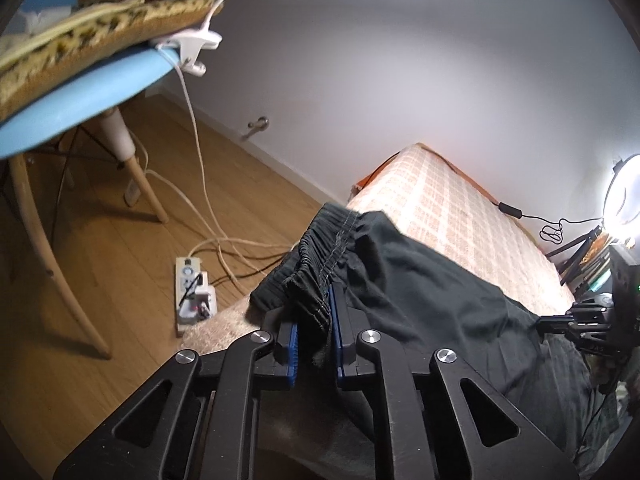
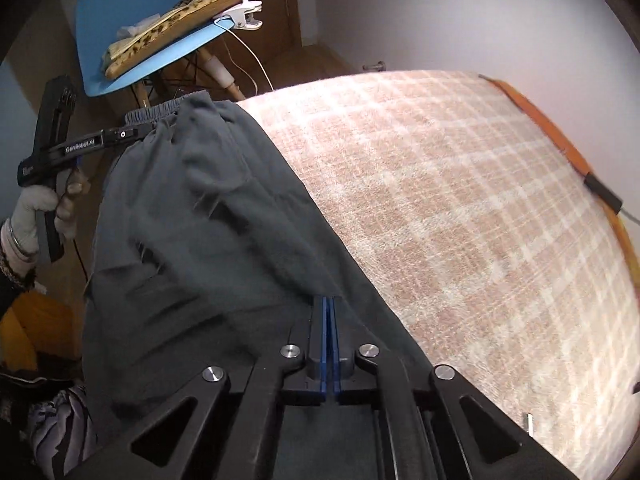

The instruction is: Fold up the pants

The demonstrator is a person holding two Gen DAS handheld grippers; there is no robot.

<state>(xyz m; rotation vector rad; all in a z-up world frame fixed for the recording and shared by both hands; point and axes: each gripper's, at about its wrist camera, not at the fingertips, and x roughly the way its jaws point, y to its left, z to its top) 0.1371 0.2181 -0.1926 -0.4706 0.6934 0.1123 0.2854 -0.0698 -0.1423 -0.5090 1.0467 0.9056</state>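
Dark grey pants (image 1: 420,280) lie along the near edge of a bed covered by a pink checked blanket (image 1: 460,208). My left gripper (image 1: 314,312) is shut on the gathered elastic waistband (image 1: 320,248), which bunches up between the blue pads. In the right wrist view the pants (image 2: 200,220) run from the waistband at upper left down to my right gripper (image 2: 328,300), whose blue pads are pressed together on a fold of the cloth. The left gripper (image 2: 136,133) shows there at the waistband, held by a gloved hand (image 2: 32,208). The right gripper (image 1: 560,320) appears at the pants' far end.
A blue chair (image 1: 100,92) with a leopard-print cushion (image 1: 80,40) and a clip-on lamp (image 1: 192,46) stands on the wooden floor left of the bed. A power strip (image 1: 188,280) and cables lie on the floor. A ring light (image 1: 624,196) glows at the right. The blanket (image 2: 460,200) is bare beyond the pants.
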